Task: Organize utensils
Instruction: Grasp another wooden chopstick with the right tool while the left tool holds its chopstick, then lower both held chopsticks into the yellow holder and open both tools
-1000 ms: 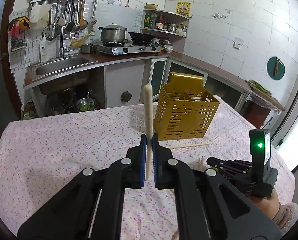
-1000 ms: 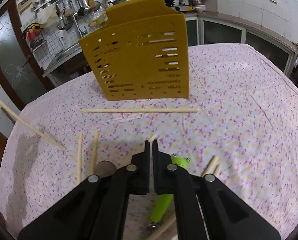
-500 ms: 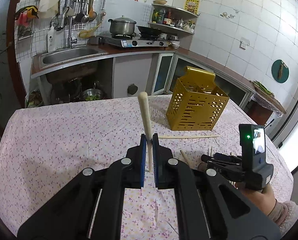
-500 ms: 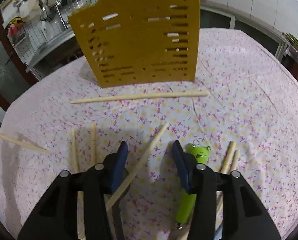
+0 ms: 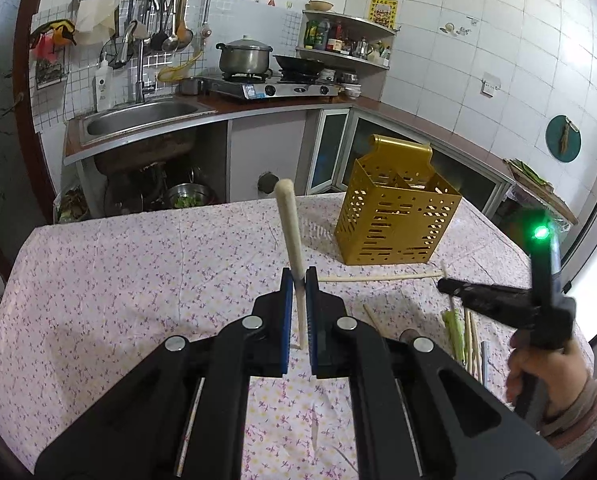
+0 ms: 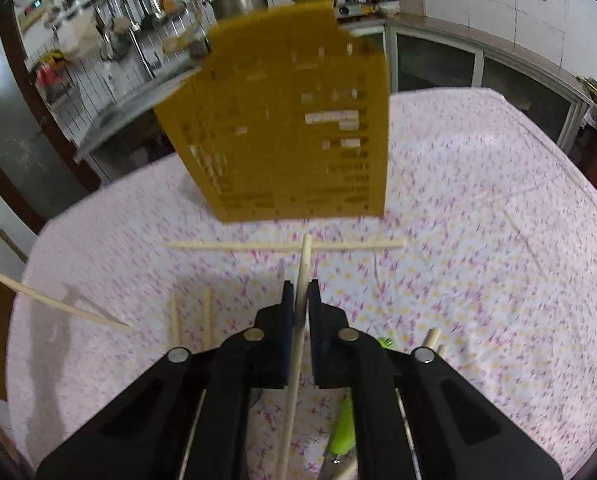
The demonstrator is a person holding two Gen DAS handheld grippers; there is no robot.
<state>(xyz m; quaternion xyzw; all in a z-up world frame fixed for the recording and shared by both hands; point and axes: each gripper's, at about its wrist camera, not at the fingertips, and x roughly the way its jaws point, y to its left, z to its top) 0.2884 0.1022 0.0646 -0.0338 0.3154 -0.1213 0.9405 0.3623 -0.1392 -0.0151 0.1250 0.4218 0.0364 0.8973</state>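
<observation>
Left wrist view: gold perforated utensil holder point(image 5: 394, 220) stands upright on the floral tablecloth point(image 5: 118, 280), far right of centre; pale stick ends show inside its compartments through the open top, exact compartment unclear. Left gripper point(image 5: 297, 280) is clamped narrow on a pale wooden chopstick point(image 5: 288, 224) that sticks up and forward, rounded thick end uppermost. One loose chopstick point(image 5: 378, 277) lies flat just in front of the holder. Right gripper point(image 5: 450, 286) is at the right edge, held in a hand point(image 5: 546, 372), above more chopsticks and a green utensil point(image 5: 452, 322) on the cloth.

Right wrist view: blurred. Same gold holder point(image 6: 290, 128) ahead, pale pieces visible through the slots on its right side. Right gripper point(image 6: 300, 292) jaws nearly together, pinching a thin pale chopstick point(image 6: 300, 300) that runs up between the pads, tip towards the holder. Loose chopstick point(image 6: 234, 245) lies crosswise before the holder. Two more sticks point(image 6: 190, 316) lie left of the jaws; green handle point(image 6: 344, 428) sits low under the gripper.
</observation>
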